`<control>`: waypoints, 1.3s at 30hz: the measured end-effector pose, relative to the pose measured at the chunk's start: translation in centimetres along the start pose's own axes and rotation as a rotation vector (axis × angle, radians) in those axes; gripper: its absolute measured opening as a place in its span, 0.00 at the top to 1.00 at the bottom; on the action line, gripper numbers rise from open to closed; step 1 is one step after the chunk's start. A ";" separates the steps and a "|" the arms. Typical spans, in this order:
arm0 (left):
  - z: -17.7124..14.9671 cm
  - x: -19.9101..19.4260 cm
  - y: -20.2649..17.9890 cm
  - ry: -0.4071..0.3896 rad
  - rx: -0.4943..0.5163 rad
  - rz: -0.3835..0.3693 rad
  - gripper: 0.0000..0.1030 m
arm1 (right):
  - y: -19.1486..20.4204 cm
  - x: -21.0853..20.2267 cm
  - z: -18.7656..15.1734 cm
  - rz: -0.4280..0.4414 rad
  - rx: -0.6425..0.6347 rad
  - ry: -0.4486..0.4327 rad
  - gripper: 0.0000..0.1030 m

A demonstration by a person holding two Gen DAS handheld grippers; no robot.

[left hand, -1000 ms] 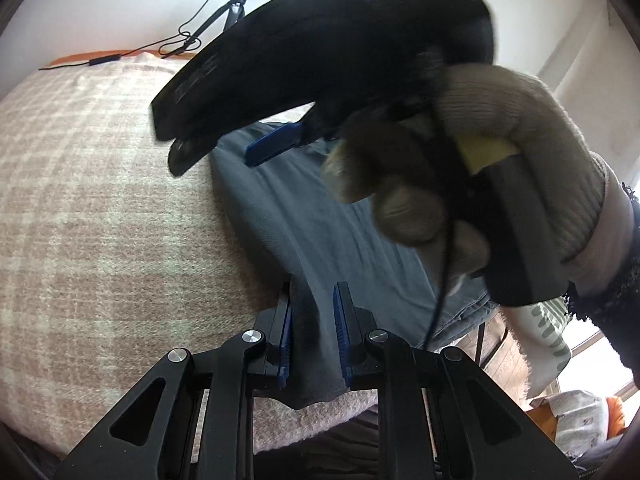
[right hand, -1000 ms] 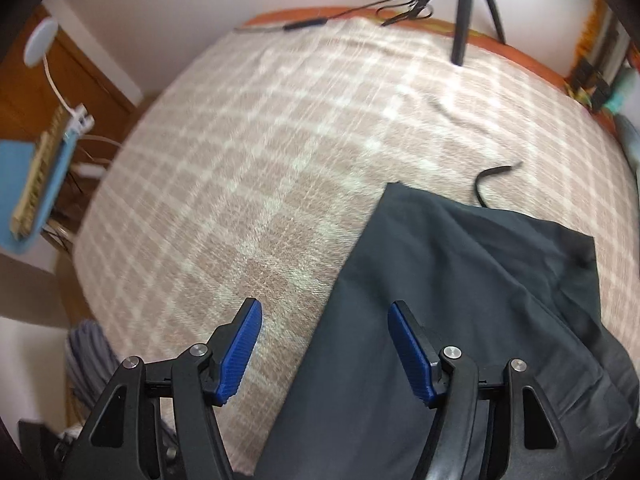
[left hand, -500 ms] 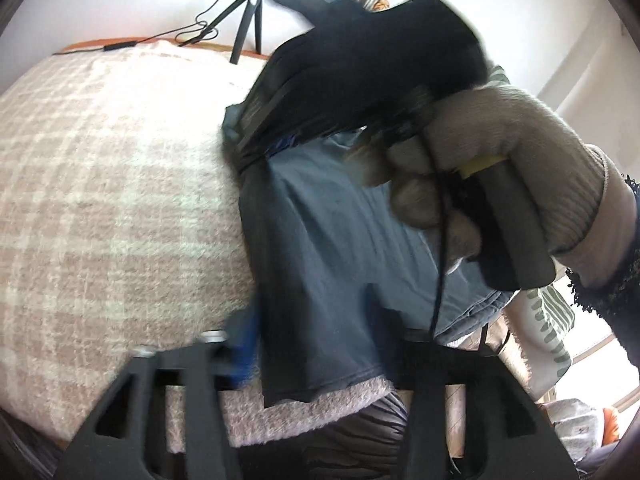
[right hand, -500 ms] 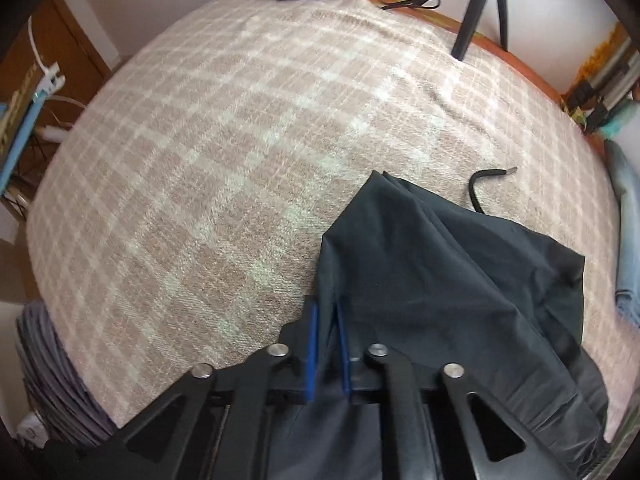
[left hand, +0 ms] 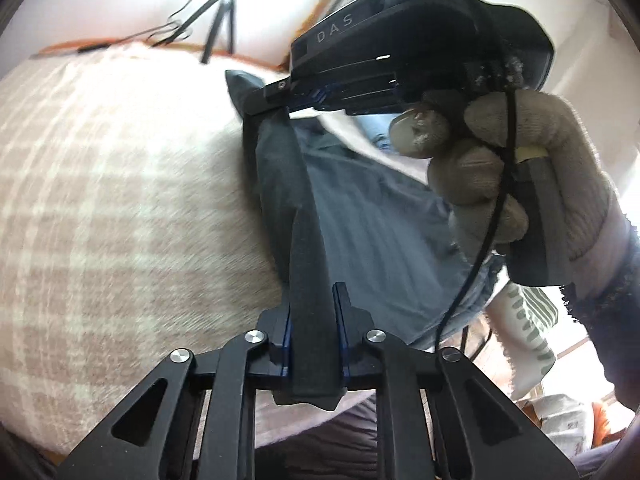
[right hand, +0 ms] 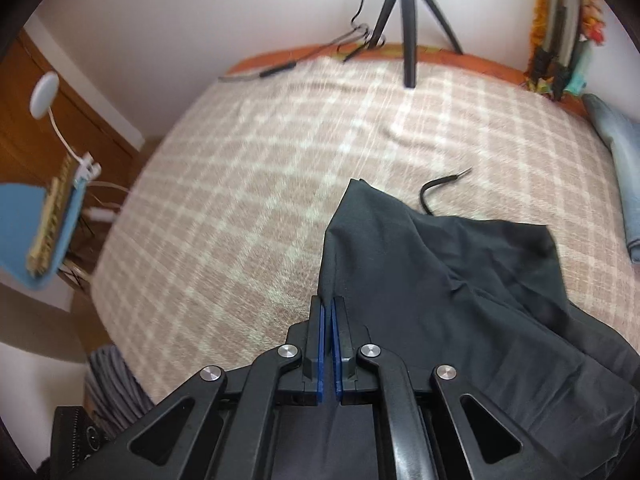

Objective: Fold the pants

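Note:
Dark grey pants (left hand: 360, 236) lie on a pink and cream plaid blanket (left hand: 100, 200) on a bed. My left gripper (left hand: 314, 300) is shut on a thick fold of the pants' near edge. My right gripper (right hand: 330, 308) is shut on another part of that edge, and the cloth (right hand: 440, 280) rises in a peak above the blanket. In the left wrist view the right gripper (left hand: 280, 94), held by a gloved hand (left hand: 520, 168), pinches the pants' far corner, and the edge stretches between both grippers.
A black tripod (right hand: 408, 20) and cables stand at the bed's far edge. A loose black cord (right hand: 440, 188) lies on the blanket (right hand: 240, 200) beyond the pants. Folded blue jeans (right hand: 624, 168) lie at the right. A wooden cabinet (right hand: 60, 120) stands to the left of the bed.
My right gripper closed on the pants' edge and lifted it. My left gripper opened, then shut on the near edge again. The edge is now pulled up between them.

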State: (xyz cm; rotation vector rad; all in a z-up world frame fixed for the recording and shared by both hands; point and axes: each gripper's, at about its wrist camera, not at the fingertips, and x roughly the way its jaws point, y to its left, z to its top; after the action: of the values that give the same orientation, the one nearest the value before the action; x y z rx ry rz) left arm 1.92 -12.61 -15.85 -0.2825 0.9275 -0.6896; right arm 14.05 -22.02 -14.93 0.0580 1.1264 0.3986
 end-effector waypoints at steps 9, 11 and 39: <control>2.3 1.1 -6.5 -0.005 0.146 -0.108 0.89 | -5.2 -6.8 -1.2 -0.001 0.072 -0.117 1.00; 2.3 1.8 -7.9 0.003 0.182 -0.128 0.89 | -6.4 -8.3 -1.6 -0.021 0.077 -0.139 1.00; 2.3 14.7 -24.9 0.220 0.436 -0.384 0.91 | -28.4 -18.7 -11.8 -0.411 0.298 -0.156 1.00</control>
State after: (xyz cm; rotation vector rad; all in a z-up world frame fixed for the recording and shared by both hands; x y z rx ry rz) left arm -0.76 -41.14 -11.27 0.0077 0.9119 -1.2746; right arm 4.72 -56.51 -10.75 0.1145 1.0058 -0.1400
